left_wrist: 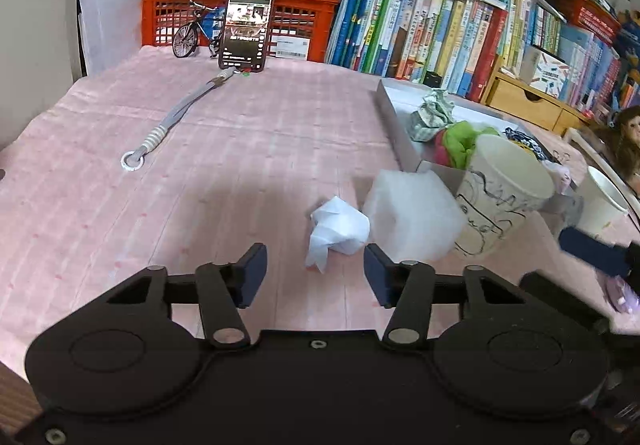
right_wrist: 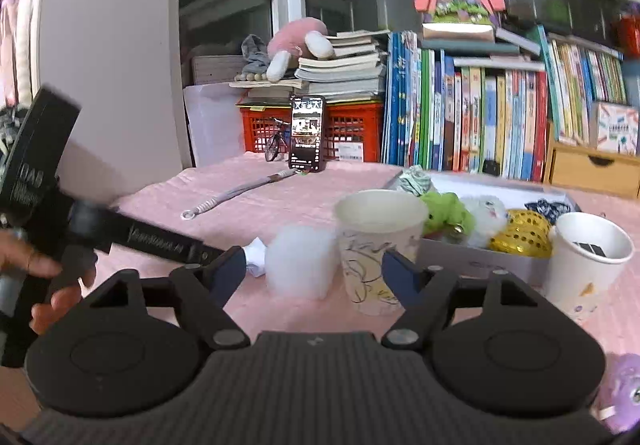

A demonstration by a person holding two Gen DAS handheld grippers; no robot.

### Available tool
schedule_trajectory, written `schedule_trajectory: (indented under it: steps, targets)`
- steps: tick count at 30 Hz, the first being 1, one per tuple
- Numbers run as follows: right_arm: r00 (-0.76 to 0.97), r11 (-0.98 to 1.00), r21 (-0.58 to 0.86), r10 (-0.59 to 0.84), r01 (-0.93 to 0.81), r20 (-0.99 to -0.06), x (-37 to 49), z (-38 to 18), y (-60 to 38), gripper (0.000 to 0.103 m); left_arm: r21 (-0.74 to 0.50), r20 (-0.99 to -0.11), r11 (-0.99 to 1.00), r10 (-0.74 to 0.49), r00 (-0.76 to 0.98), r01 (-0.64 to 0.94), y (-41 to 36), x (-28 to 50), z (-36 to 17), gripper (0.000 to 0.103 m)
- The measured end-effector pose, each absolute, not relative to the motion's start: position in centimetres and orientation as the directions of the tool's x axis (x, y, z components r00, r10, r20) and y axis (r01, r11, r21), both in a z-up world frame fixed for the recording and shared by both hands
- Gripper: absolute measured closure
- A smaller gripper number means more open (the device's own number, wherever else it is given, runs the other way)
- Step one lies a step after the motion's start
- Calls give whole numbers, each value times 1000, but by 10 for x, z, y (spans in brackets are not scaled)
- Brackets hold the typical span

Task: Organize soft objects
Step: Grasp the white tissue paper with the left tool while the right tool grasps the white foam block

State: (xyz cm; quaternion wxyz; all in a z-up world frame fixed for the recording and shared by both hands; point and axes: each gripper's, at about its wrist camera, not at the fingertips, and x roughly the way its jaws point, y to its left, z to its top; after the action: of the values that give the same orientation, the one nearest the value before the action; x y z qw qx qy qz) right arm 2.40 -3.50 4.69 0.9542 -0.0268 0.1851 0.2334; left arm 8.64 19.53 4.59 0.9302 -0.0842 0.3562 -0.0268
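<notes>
Grippers over soft clutter on pink cloth
Left gripper [left_wrist: 315,275] is spread, empty, with crumpled tissue [left_wrist: 338,231] just ahead; right gripper [right_wrist: 314,271] is spread, empty, facing white foam block [right_wrist: 301,261] beside paper cup [right_wrist: 378,245].

Crumpled tissue [left_wrist: 339,231] on the tablecloth [left_wrist: 200,165], foam block [left_wrist: 412,215] touching its right side, paper cup [left_wrist: 500,201] right of that. Box [right_wrist: 480,259] of soft toys behind the cup; second cup [right_wrist: 588,257] further right. Phone [left_wrist: 246,23] propped against the crate [left_wrist: 308,21] at the far edge.
</notes>
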Motion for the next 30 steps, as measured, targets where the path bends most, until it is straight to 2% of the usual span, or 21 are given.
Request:
schedule_trajectory:
  steps: [4,10,15,19,30]
  targets:
    - [840,905,-4,393,-426,-374,26,25,-18,33,-195,-660,981,-137,738,8,191,97,42,58]
    - [845,899,-96,359,-428,-396,30,11,7,36,-198,-662,980,-139,736,7,183,115,39,62]
    - [843,906,-107,331,-410,-423,42,9,17,35,-196,-684,981,-139,717,2,180,129,32,68]
    - [821,902,-93,337,-422,-461,50,6,21,26,-218,-690,976,-151,708,-4,184,135,30,70]
    - [833,924,-63,308,-377,-460,65,5,33,16,-238,-674,970,-133,727,-43,197,135,35,70]
